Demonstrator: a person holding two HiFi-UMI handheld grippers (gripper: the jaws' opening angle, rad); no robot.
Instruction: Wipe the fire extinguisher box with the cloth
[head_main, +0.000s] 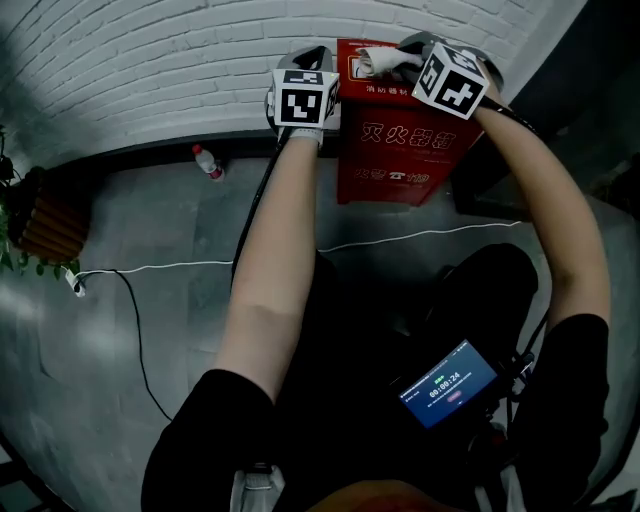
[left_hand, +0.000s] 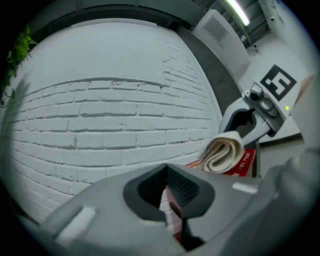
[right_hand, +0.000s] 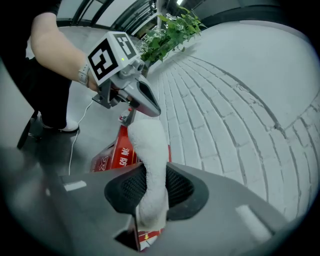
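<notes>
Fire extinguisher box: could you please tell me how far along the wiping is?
Already done: the cloth is clamped in the right gripper and sits at the top of the fire extinguisher box. In hand: work at that top edge, with the left gripper close beside. Left: the red front, which the cloth is not touching; how much is already wiped cannot be told.

fire extinguisher box (head_main: 395, 140) against wall (head_main: 150, 60) | cloth (head_main: 385, 62) on its top | bottle (head_main: 207, 161) left of it | plant (head_main: 40, 220) far left
</notes>
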